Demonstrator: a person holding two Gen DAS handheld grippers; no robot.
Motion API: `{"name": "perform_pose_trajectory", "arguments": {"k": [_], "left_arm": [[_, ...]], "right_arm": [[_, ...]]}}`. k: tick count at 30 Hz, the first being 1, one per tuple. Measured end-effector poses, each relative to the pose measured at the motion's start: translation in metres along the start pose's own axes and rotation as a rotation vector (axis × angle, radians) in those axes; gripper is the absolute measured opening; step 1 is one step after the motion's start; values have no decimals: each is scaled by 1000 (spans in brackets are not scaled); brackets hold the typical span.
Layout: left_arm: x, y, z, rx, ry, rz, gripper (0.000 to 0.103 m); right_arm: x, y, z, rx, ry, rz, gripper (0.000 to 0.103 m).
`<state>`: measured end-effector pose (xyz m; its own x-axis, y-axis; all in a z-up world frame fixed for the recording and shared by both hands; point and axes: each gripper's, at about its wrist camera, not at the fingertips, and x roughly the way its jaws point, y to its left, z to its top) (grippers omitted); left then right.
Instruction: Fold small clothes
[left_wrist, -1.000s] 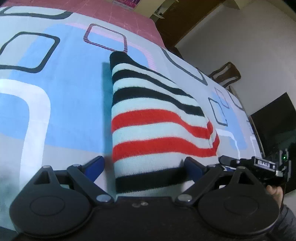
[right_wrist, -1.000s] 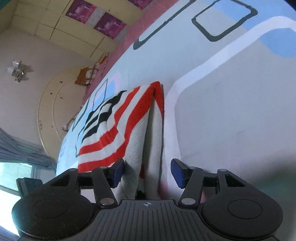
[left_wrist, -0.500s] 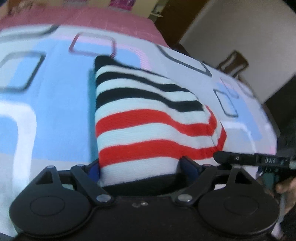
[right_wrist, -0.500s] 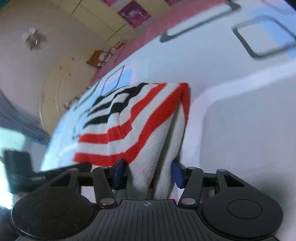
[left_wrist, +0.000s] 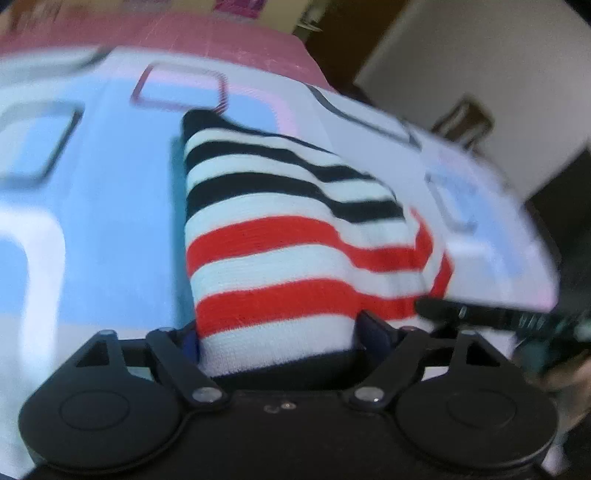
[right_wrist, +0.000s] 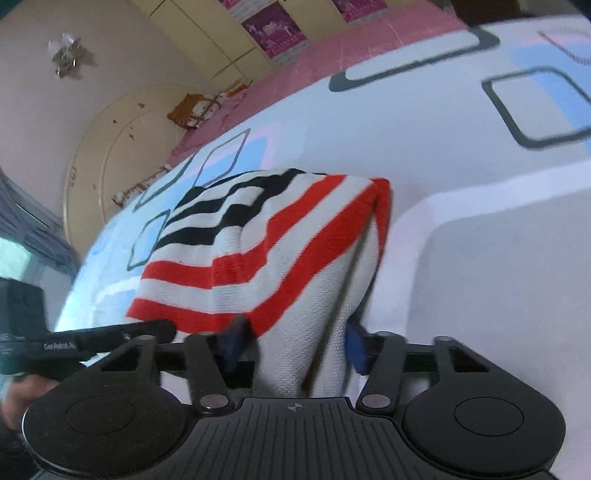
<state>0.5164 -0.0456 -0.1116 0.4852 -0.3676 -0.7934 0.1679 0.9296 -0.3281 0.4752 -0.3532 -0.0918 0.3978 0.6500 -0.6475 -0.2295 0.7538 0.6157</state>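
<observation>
Since the earlier frames, the near end of the striped knit garment (left_wrist: 295, 236) has been raised off the patterned bedsheet (left_wrist: 110, 229) and both cameras have been brought closer to it, with motion blur now seen across both views.

The left gripper (left_wrist: 275, 338) is closed on the near hem of the garment, its blue pads pressed against the cloth on either side. The right gripper (right_wrist: 293, 341) is likewise clamped on a bunched corner of the same hem, where the pale inner face of the knit is exposed between the jaws. Each gripper is seen at the edge of the other's view, so the two are held just beside one another along the same edge.

The far end of the garment, with its black stripes, is seen resting on the bedsheet toward the pink far border (right_wrist: 369, 55) of the bed, while the red-striped near part is lifted and slack.

A fold is judged to be under way rather than finished: the near hem has been gathered and lifted but not yet laid over the far part. What is left appears to be carrying the hem forward, setting it down on the black-striped end, and releasing it. Whether earlier folds are already in the garment cannot be told, though doubled layers are suggested at the right corner.
</observation>
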Motion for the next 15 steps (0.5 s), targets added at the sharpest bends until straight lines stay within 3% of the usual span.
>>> {"name": "perform_pose_trajectory", "arguments": {"k": [3, 10, 13, 15], "left_arm": [[-1, -33, 2, 189, -9, 114, 78], [-4, -28, 1, 192, -11, 89, 73], [-9, -31, 0, 231, -27, 85, 66], [-12, -32, -2, 246, -36, 75, 63]], "right_arm": [[-1, 6, -5, -25, -23, -30, 46], [5, 7, -4, 18, -12, -40, 50], [0, 20, -5, -30, -29, -81, 39], [-4, 30, -6, -49, -52, -104, 37]]}}
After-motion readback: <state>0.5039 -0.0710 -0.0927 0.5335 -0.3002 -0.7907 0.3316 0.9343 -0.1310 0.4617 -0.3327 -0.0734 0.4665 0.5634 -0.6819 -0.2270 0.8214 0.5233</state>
